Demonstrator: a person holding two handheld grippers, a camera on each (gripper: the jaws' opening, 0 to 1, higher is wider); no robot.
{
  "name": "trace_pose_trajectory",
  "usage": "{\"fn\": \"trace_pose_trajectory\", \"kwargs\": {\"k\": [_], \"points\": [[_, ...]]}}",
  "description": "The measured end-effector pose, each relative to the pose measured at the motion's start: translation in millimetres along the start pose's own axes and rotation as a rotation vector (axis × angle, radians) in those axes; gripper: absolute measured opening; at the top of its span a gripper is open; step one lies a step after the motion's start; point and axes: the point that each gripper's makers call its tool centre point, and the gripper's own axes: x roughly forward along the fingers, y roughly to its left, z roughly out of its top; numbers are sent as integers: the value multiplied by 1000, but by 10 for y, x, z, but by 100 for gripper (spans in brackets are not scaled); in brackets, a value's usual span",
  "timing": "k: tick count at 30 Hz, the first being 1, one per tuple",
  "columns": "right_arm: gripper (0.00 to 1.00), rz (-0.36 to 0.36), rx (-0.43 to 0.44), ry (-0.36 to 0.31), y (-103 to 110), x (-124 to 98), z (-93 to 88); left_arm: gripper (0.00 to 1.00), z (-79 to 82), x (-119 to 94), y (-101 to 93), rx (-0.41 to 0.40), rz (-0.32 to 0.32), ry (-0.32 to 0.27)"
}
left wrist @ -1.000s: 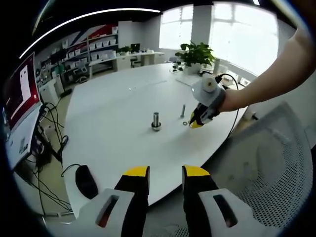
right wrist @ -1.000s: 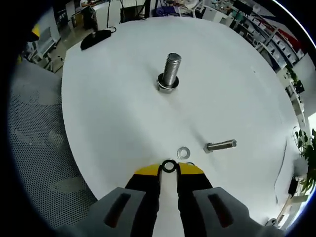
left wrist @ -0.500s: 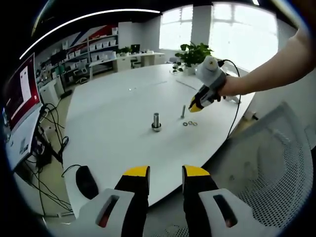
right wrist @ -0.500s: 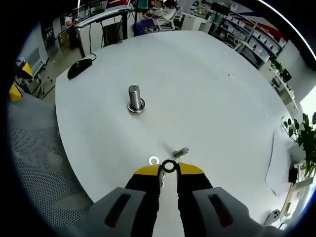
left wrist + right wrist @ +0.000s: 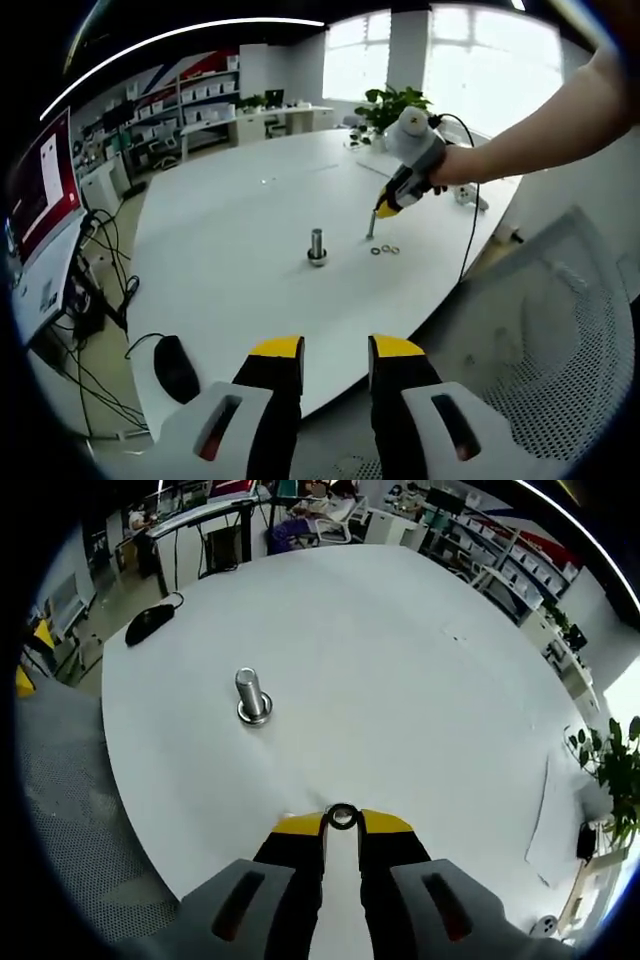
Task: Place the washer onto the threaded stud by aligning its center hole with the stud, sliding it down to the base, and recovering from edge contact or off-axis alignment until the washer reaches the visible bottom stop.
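An upright threaded stud (image 5: 250, 697) (image 5: 317, 246) stands on the white round table (image 5: 400, 660) with a washer at its base. My right gripper (image 5: 342, 820) is shut on a small dark washer (image 5: 342, 816) held edge-up between its yellow tips, high above the table and well short of the stud. In the left gripper view that gripper (image 5: 386, 208) hangs above a lying bolt (image 5: 370, 224) and two loose washers (image 5: 384, 250). My left gripper (image 5: 335, 350) is open with nothing between its jaws, low at the table's near edge.
A black mouse (image 5: 175, 368) (image 5: 147, 623) lies near the table edge. A mesh chair (image 5: 560, 330) stands at the right. A potted plant (image 5: 398, 108), paper sheets, shelves and a monitor (image 5: 40, 195) surround the table.
The right gripper has lifted away from the table with the washer, rising above the lying bolt and loose washers. The left gripper has stayed still.
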Motion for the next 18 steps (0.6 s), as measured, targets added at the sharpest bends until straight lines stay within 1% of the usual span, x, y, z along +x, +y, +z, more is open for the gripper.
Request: {"fn": "trace_pose_trajectory", "kwargs": {"k": [5,12,18], "points": [[14,-2,-11,18,-24,31,-39,23,2,-8,2,-1,3,-1],[14,3,-12,15,-7,41,-13,23,3,-3,8,-1,4,-1],[14,10,-3,23,-18,97,-11,23,-4,1,10,-2,5,2]]}}
